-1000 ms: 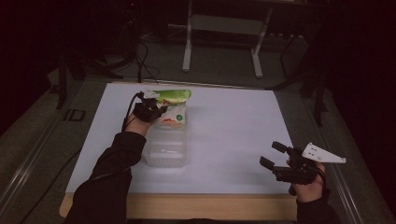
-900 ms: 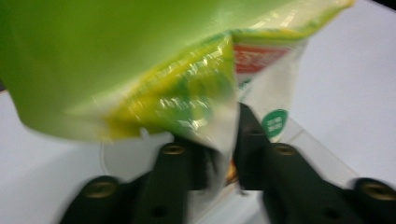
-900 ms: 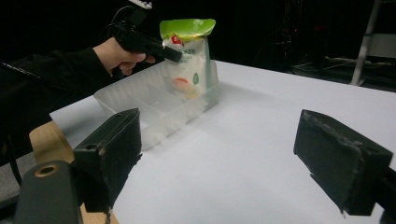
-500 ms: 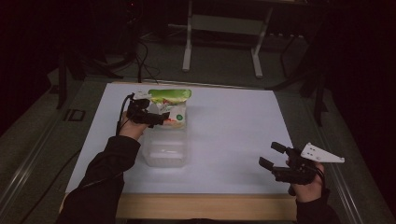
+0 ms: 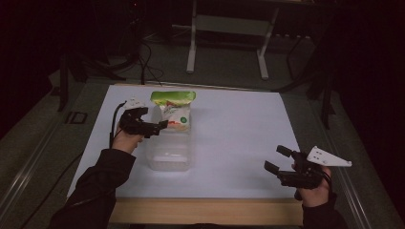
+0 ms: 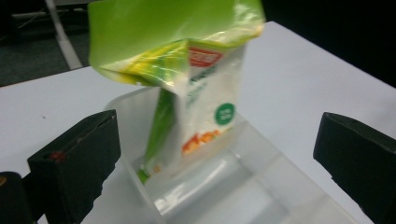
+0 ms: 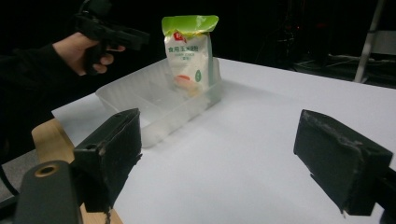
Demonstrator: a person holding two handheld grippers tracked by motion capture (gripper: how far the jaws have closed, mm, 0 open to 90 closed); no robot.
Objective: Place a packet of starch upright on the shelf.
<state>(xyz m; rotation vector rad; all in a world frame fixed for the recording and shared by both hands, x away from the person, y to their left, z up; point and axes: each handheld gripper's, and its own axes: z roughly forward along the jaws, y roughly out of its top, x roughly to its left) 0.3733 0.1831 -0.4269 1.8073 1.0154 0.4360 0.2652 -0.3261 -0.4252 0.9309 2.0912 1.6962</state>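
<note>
Backing off toward the table's left edge, the left gripper (image 5: 160, 126) gapes empty; green-topped bag (image 5: 174, 112) stands upright in the clear tub's (image 5: 169, 160) far end; right gripper (image 5: 278, 160) idles open near the front-right corner; placing looks finished, retreat next.

Bag (image 5: 175, 110) upright in container (image 5: 170, 155)

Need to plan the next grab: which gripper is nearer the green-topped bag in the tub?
Left. The left gripper hovers open right beside the bag; the right gripper sits open far off near the table's front edge.
</note>
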